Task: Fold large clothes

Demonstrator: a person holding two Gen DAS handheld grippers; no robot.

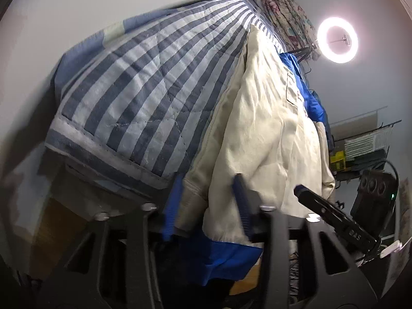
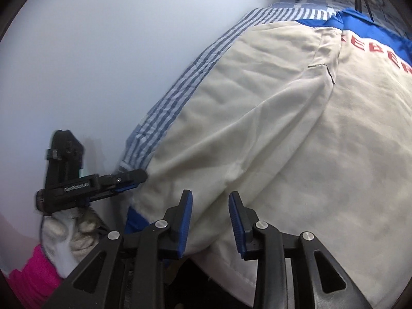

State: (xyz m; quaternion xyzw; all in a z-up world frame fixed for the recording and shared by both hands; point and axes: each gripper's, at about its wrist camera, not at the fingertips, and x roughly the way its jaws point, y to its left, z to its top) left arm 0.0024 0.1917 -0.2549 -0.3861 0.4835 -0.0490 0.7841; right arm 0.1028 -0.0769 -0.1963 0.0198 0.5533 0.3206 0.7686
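A large cream jacket (image 1: 260, 118) with blue trim and red letters lies on a blue-and-white striped quilt (image 1: 134, 82). In the left wrist view my left gripper (image 1: 206, 206) is open, with the jacket's cuffed hem between its blue pads (image 1: 171, 203). The right gripper's fingers (image 1: 324, 206) reach in from the right, beside the hem. In the right wrist view the jacket (image 2: 296, 134) fills the frame. My right gripper (image 2: 210, 221) is open, its pads on either side of the hem edge. The left gripper (image 2: 128, 180), held by a gloved hand (image 2: 67, 234), touches the jacket's lower left corner.
The quilt (image 2: 167, 97) lies against a pale wall (image 2: 90, 51). A ring light (image 1: 337, 40) and a floral cloth (image 1: 288, 13) are beyond the quilt's far end. A wire shelf (image 1: 360, 144) with boxes stands at the right. A pink sleeve (image 2: 33, 278) shows at the lower left.
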